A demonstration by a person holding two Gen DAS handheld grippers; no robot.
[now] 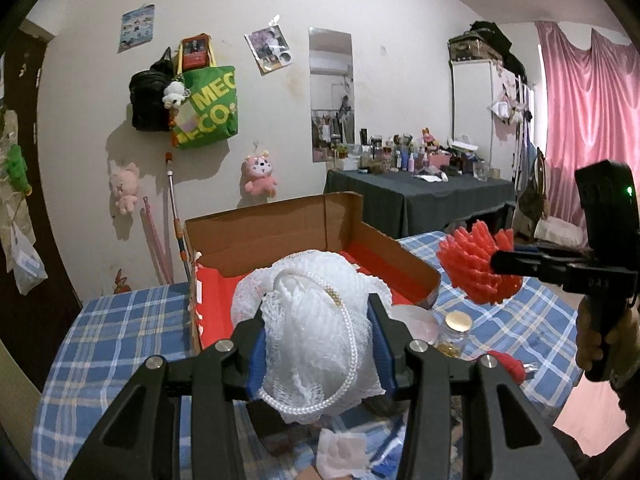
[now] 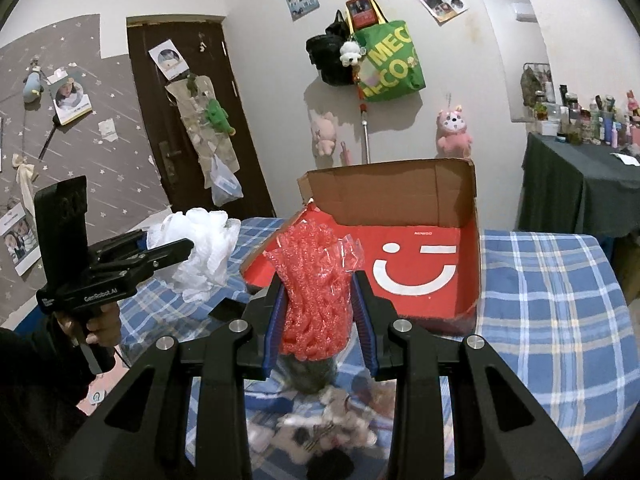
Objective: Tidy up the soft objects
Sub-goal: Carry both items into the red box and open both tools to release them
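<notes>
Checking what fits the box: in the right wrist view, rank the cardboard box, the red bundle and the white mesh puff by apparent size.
1. Cardboard box, clearly largest.
2. Red bundle and white mesh puff look about alike; the bundle sits close to the camera in the right gripper, so their order is unsure.

Both wrist views close behind their jaws, angled slightly down, facing the open cardboard box (image 1: pixel 276 232) (image 2: pixel 392 196), shared.

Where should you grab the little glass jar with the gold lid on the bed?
Probably around the glass body just under the gold lid of the jar, coming from above with the jaws on either side. It stands upright on the checked bedspread and is round and smooth, so its straight sides likely offer the steadiest hold.
</notes>
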